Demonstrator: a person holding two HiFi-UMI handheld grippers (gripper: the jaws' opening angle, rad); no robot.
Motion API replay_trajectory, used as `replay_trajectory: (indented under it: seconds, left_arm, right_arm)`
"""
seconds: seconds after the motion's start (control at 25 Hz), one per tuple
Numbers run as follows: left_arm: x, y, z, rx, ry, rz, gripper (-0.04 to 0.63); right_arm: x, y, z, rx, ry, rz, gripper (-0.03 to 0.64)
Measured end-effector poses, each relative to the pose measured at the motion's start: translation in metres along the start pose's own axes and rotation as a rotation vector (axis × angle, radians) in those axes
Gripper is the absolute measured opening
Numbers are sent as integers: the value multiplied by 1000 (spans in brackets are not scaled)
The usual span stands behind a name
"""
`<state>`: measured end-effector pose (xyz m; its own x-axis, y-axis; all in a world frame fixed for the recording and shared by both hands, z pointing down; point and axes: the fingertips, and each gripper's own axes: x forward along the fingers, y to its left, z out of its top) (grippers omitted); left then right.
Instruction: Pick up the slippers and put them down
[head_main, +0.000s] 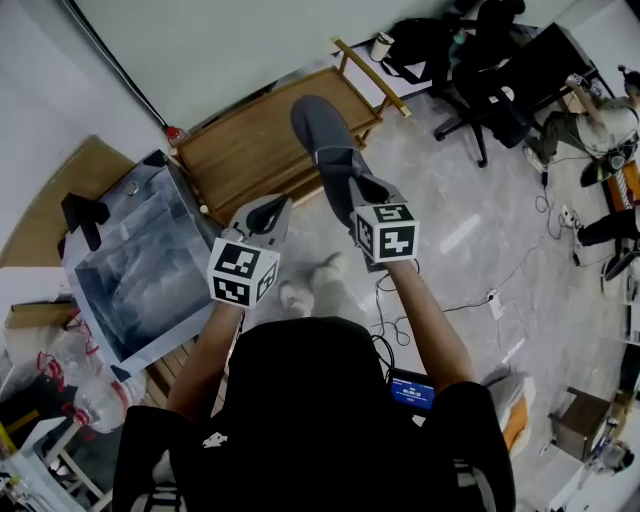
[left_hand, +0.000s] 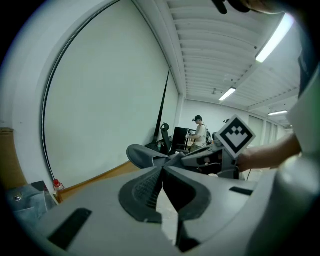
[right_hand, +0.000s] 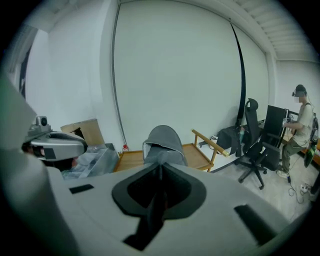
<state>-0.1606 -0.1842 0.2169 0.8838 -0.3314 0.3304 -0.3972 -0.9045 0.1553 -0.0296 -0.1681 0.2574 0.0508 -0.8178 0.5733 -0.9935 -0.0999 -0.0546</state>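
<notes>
The task stands about midway for one slipper. The grey slipper (head_main: 325, 135) is off the ground, carried in the air above the near edge of the low wooden bench (head_main: 250, 140) and touching no surface. The right gripper (head_main: 345, 178) has it: in the right gripper view the jaws of the right gripper (right_hand: 159, 172) are closed on the near end of the slipper (right_hand: 164, 142), which juts out ahead of them toward the wall. The pick-up therefore looks done.

The left gripper (head_main: 268, 212) hangs just beside the right one, a little lower and to its left. In the left gripper view its jaws (left_hand: 161, 172) sit together with nothing between them, and the slipper (left_hand: 145, 156) shows beyond them, apart from the pads. It takes no part in the carrying.

What is left is the putting down: the slipper has to be lowered onto a surface, perhaps the bench or the tiled floor (head_main: 470, 230), and the right jaws opened. The task names slippers in the plural, but no second one can be made out in any view, so whether another pick-up remains cannot be told
</notes>
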Motion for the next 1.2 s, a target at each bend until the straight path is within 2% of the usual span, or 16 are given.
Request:
replay_trajectory:
  seconds: [0.48,0.88,1.2]
  left_arm:
    - [25,-44,-9,24,32,-116,6]
    - [74,-104,-6,26,58,-191,6]
    - [114,-161,10,30,53,-211,6]
  right_arm:
    - [-43,-46,-42,113,5,-114,12]
    - [-102,-126,-83,207,15,-220,12]
    - [-143,-190,-102,245,14,-247,12]
